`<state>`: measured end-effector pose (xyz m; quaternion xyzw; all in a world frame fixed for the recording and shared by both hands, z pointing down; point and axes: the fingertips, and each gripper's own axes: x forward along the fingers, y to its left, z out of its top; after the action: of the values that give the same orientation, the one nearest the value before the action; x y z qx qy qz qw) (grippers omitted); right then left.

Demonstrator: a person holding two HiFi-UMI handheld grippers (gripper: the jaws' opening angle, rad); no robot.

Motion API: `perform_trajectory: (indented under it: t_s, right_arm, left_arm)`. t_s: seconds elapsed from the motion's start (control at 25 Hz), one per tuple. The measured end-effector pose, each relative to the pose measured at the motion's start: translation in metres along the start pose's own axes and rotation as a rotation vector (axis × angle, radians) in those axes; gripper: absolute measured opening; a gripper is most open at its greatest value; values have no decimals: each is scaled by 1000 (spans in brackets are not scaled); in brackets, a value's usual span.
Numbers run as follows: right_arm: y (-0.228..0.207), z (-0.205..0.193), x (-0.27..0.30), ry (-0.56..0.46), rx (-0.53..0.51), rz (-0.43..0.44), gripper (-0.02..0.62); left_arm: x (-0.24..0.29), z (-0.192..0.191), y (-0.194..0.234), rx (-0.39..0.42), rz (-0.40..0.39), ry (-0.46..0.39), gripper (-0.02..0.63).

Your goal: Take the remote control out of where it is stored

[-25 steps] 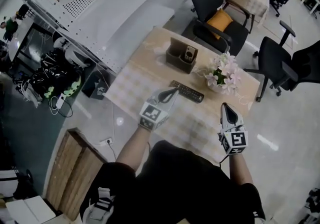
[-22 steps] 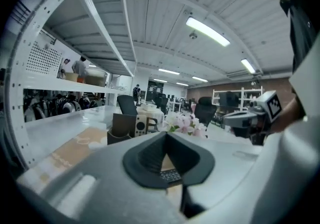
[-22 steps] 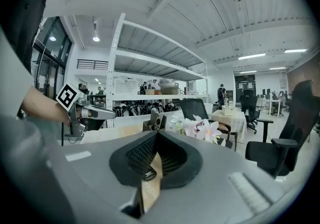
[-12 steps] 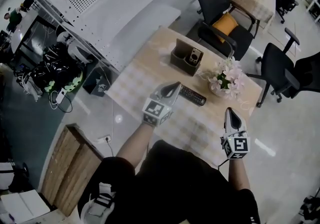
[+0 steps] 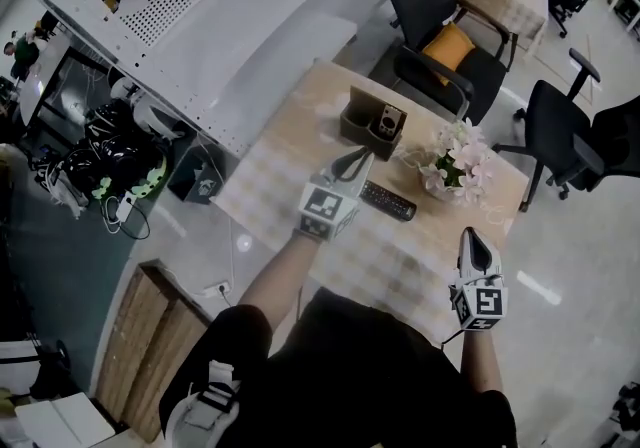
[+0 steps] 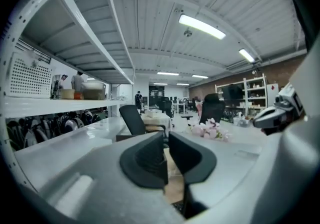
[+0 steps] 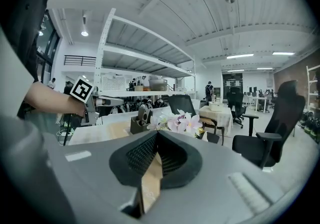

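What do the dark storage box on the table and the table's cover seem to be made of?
Storage box: probably leather or imitation leather, dark brown and matt. Its walls look flat, stiff and without shine. Table cover: probably thin cloth or plastic sheet, pale beige with a faint check pattern, lying flat. Which of the two it is cannot be told.

Black top (image 5: 380, 371), grey claws (image 5: 357, 158) (image 5: 473, 236) (marker cubes (image 5: 328, 209))

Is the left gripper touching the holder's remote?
Apart. Right gripper view shows the left gripper short of that remote; its empty jaws have just been opening.
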<state>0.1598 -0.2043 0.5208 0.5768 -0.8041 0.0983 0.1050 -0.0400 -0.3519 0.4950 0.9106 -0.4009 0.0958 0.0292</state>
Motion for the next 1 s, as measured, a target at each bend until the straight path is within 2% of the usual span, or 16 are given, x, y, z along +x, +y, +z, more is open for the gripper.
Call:
perform_trajectory:
  t_s: [0.12,0.24,0.48,0.64,0.8,1.0]
  right_arm:
    - [-5,-3,-3,13,10,-21,5]
    - [-8,-7,-6,31,22,-49,5]
    - [-22,-23,-19,75,54,-132,5]
    - [-33,-34,-30,102,64,-193,5]
    - [-40,-41,-31,125,82,-236,5]
    - [-31,-45,-23,145,89,-229,5]
  left_arm:
    - [16,2,13,-24,39,1,32]
    - [34,-2,18,-31,32,18,39]
    - [80,-17,25,-23,3,47,144]
    - [110,-35,36,-41,21,74,222]
    - [123,-46,46,-82,44,78,246]
    - [139,-61,48,-98,42,96,273]
